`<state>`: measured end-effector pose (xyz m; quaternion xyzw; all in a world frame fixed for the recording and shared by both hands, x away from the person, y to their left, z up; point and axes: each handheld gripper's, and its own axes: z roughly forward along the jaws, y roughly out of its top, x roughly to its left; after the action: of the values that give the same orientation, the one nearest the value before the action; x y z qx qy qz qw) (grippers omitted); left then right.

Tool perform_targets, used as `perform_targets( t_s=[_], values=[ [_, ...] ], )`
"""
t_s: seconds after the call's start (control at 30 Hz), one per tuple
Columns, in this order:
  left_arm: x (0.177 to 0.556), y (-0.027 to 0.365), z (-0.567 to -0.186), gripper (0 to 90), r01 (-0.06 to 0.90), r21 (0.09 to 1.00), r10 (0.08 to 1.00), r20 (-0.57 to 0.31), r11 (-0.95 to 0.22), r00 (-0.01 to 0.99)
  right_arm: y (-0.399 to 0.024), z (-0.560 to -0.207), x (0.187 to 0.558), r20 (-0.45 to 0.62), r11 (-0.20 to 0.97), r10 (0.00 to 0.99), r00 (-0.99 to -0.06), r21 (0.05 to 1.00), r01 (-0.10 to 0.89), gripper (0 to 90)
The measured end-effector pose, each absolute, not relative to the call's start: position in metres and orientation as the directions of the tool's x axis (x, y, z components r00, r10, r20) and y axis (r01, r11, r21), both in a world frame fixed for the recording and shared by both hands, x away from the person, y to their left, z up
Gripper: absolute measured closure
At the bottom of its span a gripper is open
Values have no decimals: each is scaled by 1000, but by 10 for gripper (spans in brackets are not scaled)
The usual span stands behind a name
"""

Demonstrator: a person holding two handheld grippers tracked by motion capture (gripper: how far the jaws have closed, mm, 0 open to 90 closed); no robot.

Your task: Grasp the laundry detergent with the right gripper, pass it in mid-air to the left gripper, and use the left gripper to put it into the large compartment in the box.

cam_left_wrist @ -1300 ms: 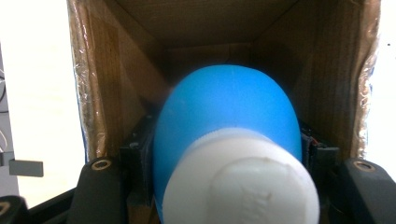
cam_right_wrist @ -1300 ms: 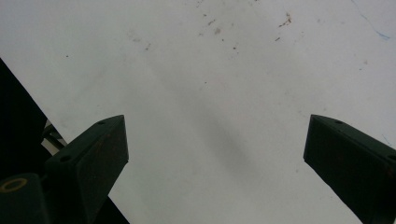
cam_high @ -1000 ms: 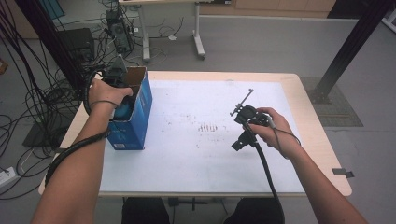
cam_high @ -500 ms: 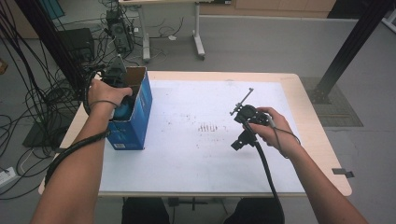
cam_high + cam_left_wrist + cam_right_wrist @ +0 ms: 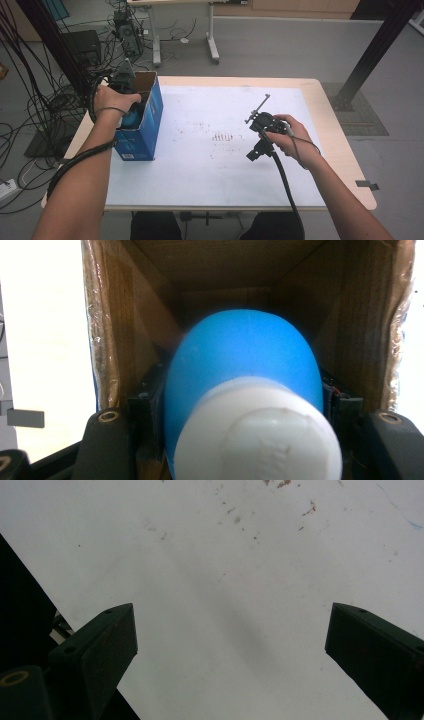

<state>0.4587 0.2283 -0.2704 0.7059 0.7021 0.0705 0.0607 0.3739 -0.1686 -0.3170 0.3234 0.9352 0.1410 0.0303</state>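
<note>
At the left of the high view, the blue bottle point(image 5: 245, 360) with a white cap point(image 5: 257, 435) is pinched between the jaws of the left gripper point(image 5: 131, 102) inside the open cardboard box point(image 5: 150, 117); nothing else can be made out in the box. The box could be tipped or dragged if the bottle were caught on a wall while being moved. The right gripper point(image 5: 230, 645) is held right of centre over the white table point(image 5: 200, 170), its 2 jaws spread wide on nothing.

At the left of the high view stands a blue box point(image 5: 142, 131) with a brown cardboard inside, holding a bright blue bottle point(image 5: 245, 355) with a white cap point(image 5: 260, 432), on a white table point(image 5: 200, 170) edged in pale wood and flecked with reddish-brown specks point(image 5: 222, 136).
</note>
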Motion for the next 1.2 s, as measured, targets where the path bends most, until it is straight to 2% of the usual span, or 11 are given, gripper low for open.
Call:
perform_targets(
  t_s=[1.2],
  values=[
    [460,227,-264,357,983,185,1000,12,4,-7,-167,-317,373,36,751,613,-789,284,596,65]
  ],
)
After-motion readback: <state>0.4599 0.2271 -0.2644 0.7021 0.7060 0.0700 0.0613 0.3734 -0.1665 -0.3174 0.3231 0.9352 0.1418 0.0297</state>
